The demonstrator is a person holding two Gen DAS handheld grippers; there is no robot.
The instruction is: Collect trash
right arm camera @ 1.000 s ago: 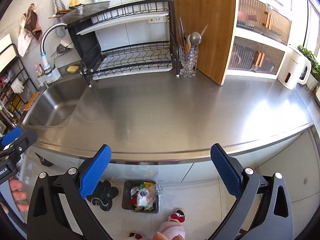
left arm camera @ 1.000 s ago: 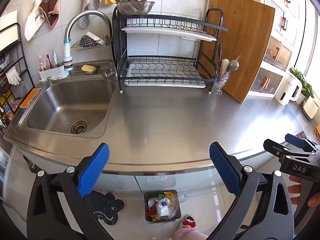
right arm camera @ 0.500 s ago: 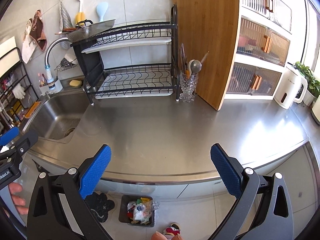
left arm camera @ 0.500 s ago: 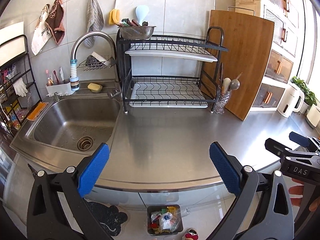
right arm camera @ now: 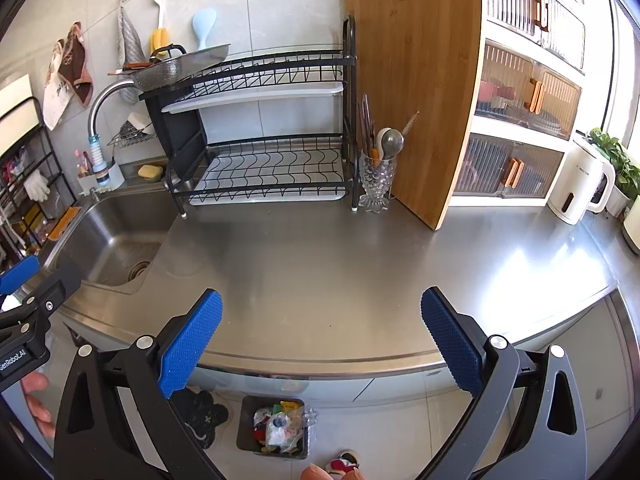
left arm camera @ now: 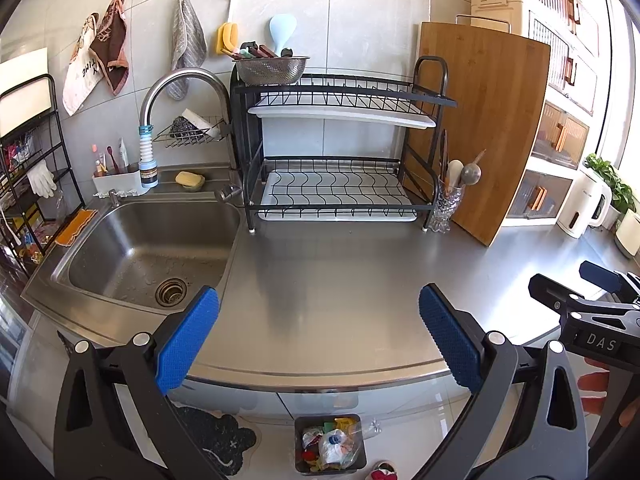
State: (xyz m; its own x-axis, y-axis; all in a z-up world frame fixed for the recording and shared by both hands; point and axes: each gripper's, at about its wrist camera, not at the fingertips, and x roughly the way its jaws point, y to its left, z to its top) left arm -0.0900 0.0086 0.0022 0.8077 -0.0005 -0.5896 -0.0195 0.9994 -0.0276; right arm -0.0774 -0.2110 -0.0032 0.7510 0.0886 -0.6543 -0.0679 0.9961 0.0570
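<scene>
Two grippers, left gripper [left arm camera: 319, 336] and right gripper [right arm camera: 321, 338], hover over the steel counter [left arm camera: 340, 280], jaws spread wide, gripping nothing. One dark trash bin [left arm camera: 330, 444] stands upright on the floor below the counter edge, mouth facing up, filled with mixed wrappers; long axis cannot be determined.
</scene>
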